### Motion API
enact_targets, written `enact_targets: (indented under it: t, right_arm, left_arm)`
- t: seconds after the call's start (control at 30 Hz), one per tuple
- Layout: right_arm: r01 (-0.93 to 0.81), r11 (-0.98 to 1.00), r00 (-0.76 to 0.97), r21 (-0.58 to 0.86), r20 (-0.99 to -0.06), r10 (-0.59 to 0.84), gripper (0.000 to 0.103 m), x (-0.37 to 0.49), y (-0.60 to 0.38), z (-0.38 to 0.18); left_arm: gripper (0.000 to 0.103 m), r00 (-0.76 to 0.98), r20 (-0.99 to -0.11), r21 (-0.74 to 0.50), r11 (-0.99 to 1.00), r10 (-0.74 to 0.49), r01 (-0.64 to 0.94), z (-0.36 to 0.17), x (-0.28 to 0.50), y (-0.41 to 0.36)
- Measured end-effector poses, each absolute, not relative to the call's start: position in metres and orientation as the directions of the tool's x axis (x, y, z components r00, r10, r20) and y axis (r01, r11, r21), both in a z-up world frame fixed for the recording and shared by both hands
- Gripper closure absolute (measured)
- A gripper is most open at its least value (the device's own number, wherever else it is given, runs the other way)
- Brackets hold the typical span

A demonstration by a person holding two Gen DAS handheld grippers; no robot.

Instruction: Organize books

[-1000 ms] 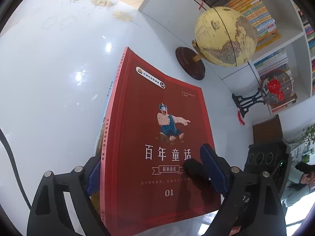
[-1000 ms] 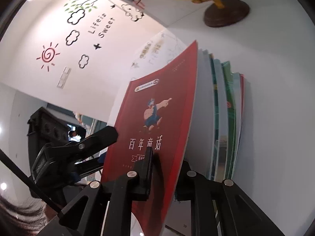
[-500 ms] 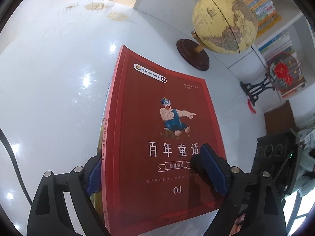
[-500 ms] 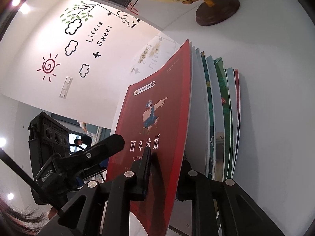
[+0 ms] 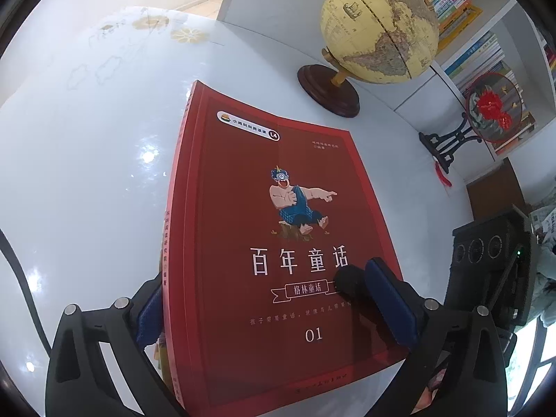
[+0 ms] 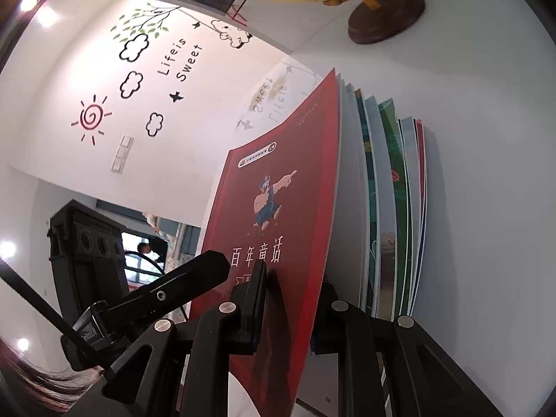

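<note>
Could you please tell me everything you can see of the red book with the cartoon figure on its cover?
The red book is a thin glossy paperback: dark red cover, white Chinese title, a cartoon figure pointing sideways, "01" below, a small oval badge at the top. It is the front book of a stack standing on edge on the white table, its cover bowed slightly. The right gripper is shut on it near its lower edge. The left gripper straddles the stack; its jaws have just been opening.

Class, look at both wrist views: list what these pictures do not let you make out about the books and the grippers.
- Left wrist view: the books under the red book are hidden by its cover.
- Left wrist view: the bottom edge cuts off the left gripper, so its handle is unseen.
- Right wrist view: the far finger of the right gripper is mostly behind the red cover.
- Right wrist view: the other books show edges only, no titles.
</note>
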State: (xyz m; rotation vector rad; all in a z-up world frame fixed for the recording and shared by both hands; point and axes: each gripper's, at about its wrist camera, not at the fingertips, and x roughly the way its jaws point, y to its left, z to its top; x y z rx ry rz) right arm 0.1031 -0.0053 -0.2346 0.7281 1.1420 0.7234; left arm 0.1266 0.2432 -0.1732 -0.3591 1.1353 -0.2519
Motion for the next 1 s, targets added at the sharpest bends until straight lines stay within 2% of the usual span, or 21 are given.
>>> enact_targets:
  t: [0.23, 0.57, 0.77, 0.9, 1.0]
  right_arm:
    - [-0.120, 0.561, 0.259, 0.819, -0.520, 0.814, 0.085, 0.101, -0.005, -0.235]
    - [-0.146, 0.628, 0.318, 0.764, -0.565, 0.762, 0.085, 0.092, 0.003, -0.225]
    - [-0.178, 0.623, 0.358, 0.761, -0.540, 0.762, 0.085, 0.086, 0.003, -0.227]
    - [-0.242, 0.642, 0.364, 0.728, -0.545, 0.755, 0.085, 0.082, 0.006, -0.224]
    - [-0.327, 0.701, 0.342, 0.634, -0.612, 0.713, 0.085, 0.083, 0.019, -0.213]
  left_arm:
    - [0.001, 0.423, -0.826, -0.397, 0.917, -0.374, 0.034, -0.174, 0.123, 0.241]
    - [0.001, 0.436, -0.816, -0.395, 0.917, -0.379, 0.059, -0.174, 0.120, 0.240]
    - [0.001, 0.423, -0.842, -0.349, 0.936, -0.335, 0.045, -0.174, 0.123, 0.233]
    - [0.001, 0.369, -0.852, -0.421, 0.905, -0.371, -0.062, -0.174, 0.132, 0.244]
    - [0.001, 0.323, -0.841, -0.495, 0.858, -0.434, -0.135, -0.177, 0.141, 0.259]
